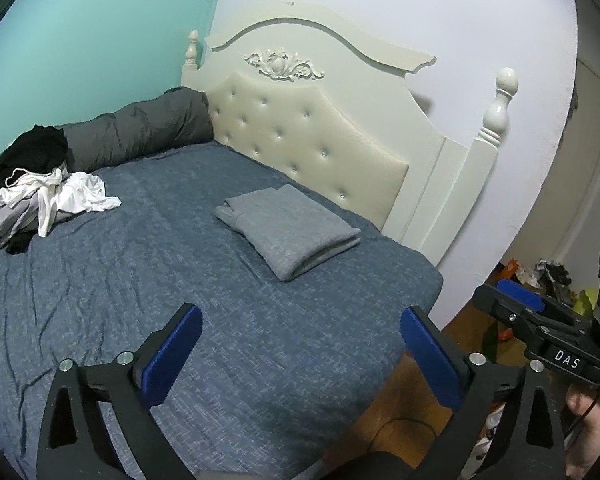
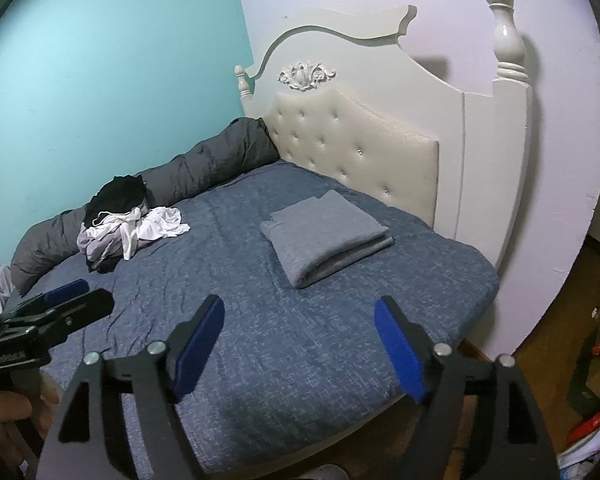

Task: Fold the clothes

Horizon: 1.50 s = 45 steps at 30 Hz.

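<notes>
Jaws on both your tools stand wide with nothing between them. Your left gripper (image 1: 300, 320) hangs over the near corner of the bed (image 1: 100, 300), its blue pads (image 1: 172, 356) spread above the speckled blue cover. Your right gripper (image 2: 300, 316) hovers over the same corner, a little further along the edge, its pads also apart and touching no cloth.

The folded grey garment (image 1: 290, 230) lies flat on the cover near the tufted cream headboard (image 1: 312, 136), well apart from both tools. The unfolded pile of clothes (image 1: 36, 184), black, white and pale grey, sits heaped at the far side of the bed, against the dark grey rolled duvet (image 1: 140, 128) that runs along the turquoise wall (image 1: 80, 40).

From the left wrist view your right tool shows at the right edge, over the wooden floor (image 1: 400, 412) with clutter behind it.
</notes>
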Each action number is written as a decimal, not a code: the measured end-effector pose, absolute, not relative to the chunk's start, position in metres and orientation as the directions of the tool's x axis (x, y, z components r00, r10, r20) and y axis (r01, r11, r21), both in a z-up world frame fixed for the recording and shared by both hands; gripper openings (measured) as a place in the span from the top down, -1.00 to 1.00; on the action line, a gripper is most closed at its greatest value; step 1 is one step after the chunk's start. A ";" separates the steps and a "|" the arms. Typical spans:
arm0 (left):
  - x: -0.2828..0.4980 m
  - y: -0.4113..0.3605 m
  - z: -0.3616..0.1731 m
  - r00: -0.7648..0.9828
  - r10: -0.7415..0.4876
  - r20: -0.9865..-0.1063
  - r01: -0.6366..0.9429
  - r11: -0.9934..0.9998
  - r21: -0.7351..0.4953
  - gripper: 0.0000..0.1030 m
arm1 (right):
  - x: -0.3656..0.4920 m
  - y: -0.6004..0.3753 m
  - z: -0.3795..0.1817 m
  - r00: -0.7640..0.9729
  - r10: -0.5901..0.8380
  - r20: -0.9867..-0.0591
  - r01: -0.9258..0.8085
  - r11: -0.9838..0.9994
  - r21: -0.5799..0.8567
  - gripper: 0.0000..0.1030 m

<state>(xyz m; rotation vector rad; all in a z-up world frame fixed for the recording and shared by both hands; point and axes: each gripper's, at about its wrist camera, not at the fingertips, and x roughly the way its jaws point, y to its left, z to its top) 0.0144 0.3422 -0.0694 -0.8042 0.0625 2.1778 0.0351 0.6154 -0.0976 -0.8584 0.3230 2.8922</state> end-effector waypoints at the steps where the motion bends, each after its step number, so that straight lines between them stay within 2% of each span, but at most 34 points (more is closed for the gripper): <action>1: 0.015 0.342 -0.069 -0.482 0.669 -0.566 -0.701 -0.682 -0.208 -0.99 | 0.035 0.616 -0.098 -0.834 0.042 -0.550 -0.163 -0.971 0.173 -0.58; 45: 0.014 0.333 -0.066 -0.500 0.651 -0.572 -0.688 -0.699 -0.194 -0.99 | 0.034 0.613 -0.104 -0.820 0.055 -0.570 -0.174 -0.972 0.157 -0.62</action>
